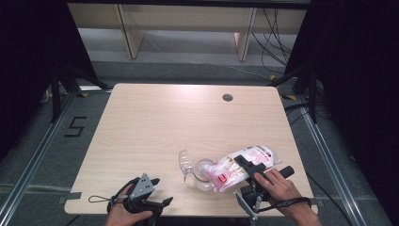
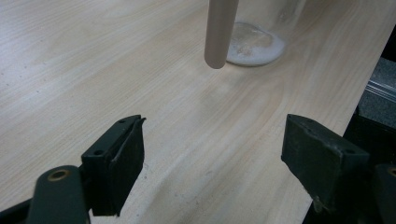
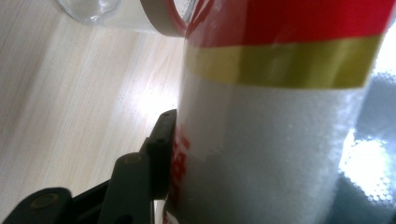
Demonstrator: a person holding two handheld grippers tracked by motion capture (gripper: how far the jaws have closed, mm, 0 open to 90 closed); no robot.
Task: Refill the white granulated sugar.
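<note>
Red-and-yellow-banded white pouch [image 1: 242,168], lettering unreadable, is pinched in the right tongs [image 1: 249,170]; left tongs [image 2: 212,158] spread, empty.

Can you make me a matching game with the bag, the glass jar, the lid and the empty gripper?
Things:
1. plastic bag
2. glass jar
3. clear lid
4. left gripper

States:
A. open, nothing between its jaws
B. lying on the table left of the jar
C. clamped in the right gripper, tipped toward the jar
D. standing at the bag's mouth

Pairs: 1-C, 2-D, 3-B, 4-A
</note>
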